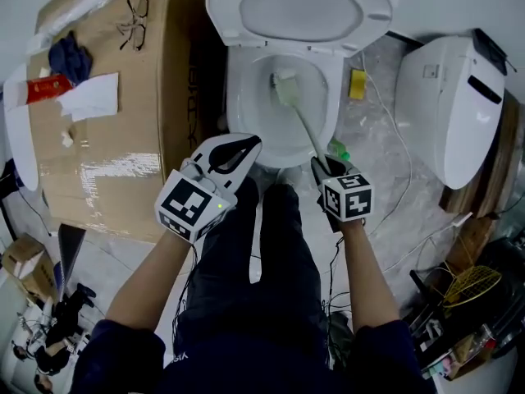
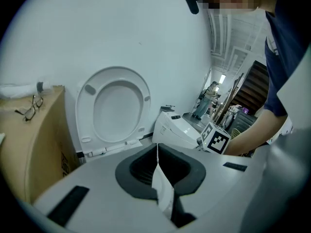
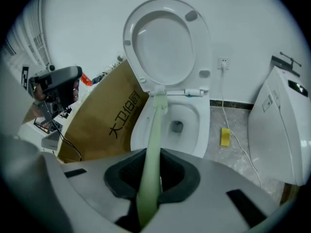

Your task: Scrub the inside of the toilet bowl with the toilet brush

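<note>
Toilet brush point(image 1: 300, 120): pale green, handle pinched in right gripper point(image 1: 322, 167), head inside toilet bowl point(image 1: 239, 97), toward its back. Left gripper point(image 1: 249, 144): jaws pressed together, empty, over bowl's front rim. Cardboard box point(image 1: 123, 130): left of bowl. Yellow sponge point(image 1: 358, 84): right of bowl.

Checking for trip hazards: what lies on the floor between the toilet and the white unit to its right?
A yellow block and a white cable, seen in the right gripper view.
</note>
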Demonstrator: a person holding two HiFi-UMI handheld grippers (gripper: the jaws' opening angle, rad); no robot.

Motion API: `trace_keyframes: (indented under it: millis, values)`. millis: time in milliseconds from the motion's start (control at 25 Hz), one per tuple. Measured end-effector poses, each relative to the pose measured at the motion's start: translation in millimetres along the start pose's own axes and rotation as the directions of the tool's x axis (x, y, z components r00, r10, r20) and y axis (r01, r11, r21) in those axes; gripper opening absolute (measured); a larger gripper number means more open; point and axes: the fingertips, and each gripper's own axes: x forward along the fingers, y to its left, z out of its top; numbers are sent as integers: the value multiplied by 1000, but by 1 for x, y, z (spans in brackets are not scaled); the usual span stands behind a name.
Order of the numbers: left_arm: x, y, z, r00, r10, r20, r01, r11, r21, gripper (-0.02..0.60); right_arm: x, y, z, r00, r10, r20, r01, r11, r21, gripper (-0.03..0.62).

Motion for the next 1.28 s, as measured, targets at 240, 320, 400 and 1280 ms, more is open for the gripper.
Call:
trace_keyframes:
  millis: [240, 320, 400, 1280]
  values:
    - [-18, -14, 41, 999, 11, 31, -12, 999, 38, 35, -50, 15, 28, 997, 22, 71, -20, 1000, -24, 52]
    - [-25, -19, 54, 999, 15, 40, -17, 999, 48, 35, -67, 21, 38, 995, 26, 96, -23, 999, -31, 52]
    - [-33, -22, 66, 999, 20, 49, -23, 998, 59, 35, -84, 29, 49, 992, 32, 126, -28, 999, -36, 53]
    - [-119, -64, 149, 989, 47, 144, -66, 989, 134, 35, -230, 124, 145, 917, 113, 383, -57, 986, -156, 54]
